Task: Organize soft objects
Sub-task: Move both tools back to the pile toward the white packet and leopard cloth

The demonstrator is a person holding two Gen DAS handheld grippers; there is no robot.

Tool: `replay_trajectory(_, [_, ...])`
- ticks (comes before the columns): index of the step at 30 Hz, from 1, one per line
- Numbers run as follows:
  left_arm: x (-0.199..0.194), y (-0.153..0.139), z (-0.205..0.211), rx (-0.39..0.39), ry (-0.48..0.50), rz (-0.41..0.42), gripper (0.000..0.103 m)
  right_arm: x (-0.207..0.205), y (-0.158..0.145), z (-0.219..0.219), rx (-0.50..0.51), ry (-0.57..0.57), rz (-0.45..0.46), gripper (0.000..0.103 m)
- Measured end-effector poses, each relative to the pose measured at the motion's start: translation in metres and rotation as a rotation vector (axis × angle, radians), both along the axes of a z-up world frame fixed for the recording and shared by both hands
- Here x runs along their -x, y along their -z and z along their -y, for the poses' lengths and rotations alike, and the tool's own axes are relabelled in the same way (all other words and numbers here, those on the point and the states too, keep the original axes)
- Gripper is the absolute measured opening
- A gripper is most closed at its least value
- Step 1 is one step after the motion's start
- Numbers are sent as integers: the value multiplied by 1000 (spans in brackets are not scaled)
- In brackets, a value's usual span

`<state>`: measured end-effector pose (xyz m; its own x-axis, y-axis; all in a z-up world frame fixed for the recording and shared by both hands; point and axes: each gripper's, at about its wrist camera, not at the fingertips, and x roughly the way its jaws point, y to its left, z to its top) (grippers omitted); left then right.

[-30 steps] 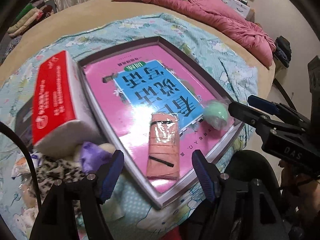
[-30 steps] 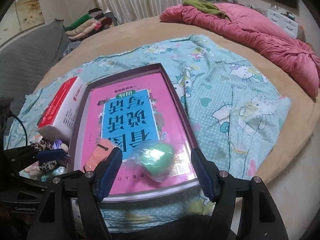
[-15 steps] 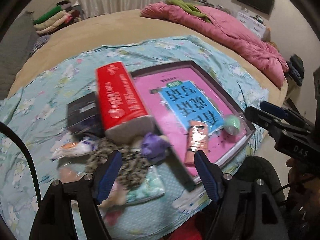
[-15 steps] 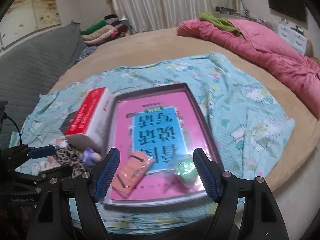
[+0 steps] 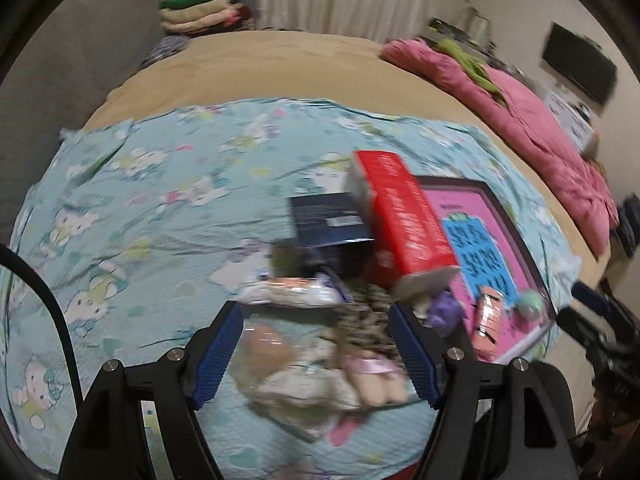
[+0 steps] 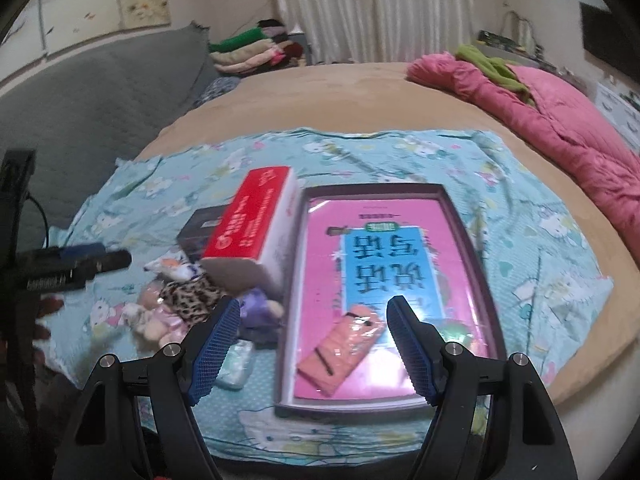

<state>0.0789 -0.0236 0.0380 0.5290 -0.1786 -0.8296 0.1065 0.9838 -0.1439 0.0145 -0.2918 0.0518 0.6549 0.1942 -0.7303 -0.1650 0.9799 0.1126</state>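
My left gripper point(image 5: 316, 354) hangs open and empty over a pile of soft things: a leopard-print toy point(image 5: 362, 308), a pale plush in pink point(image 5: 370, 378), a wrapped packet point(image 5: 292, 294) and a purple piece point(image 5: 444, 308). My right gripper point(image 6: 314, 344) is open and empty above a salmon-pink pouch point(image 6: 344, 348), which lies in the pink box tray point(image 6: 376, 190). A green ball point(image 5: 530, 306) rests beside the pouch. A red tissue pack point(image 6: 256, 220) leans between the pile and the tray. The leopard-print toy point(image 6: 188, 296) and the left gripper point(image 6: 80, 266) show at the left of the right wrist view.
A dark box point(image 5: 332, 220) lies behind the tissue pack and a mint packet point(image 6: 236, 364) near the tray. All sits on a teal cartoon sheet point(image 5: 160, 208) on a tan bed. A pink quilt point(image 6: 560, 120) lies far right, folded clothes point(image 6: 248, 50) behind.
Both grippers rose and drew back. The left one swung left, from over the tray to over the soft pile. The right one shifted from the green ball to the pink pouch.
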Motion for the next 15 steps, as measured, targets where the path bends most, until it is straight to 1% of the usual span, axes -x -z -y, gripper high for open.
replay_trajectory(4, [-7, 13, -30, 19, -62, -19, 75, -2, 7, -18, 7, -39, -20, 77])
replay_trajectory(7, [-10, 23, -44, 29, -92, -33, 75, -4, 13, -35, 10, -82, -37, 77])
replay_trajectory(11, [-15, 35, -52, 17, -98, -43, 75, -9, 25, -59, -5, -136, -72, 77])
replay_trajectory(15, [-21, 49, -52, 36, -80, -60, 75, -16, 37, -80, 8, -173, -89, 77])
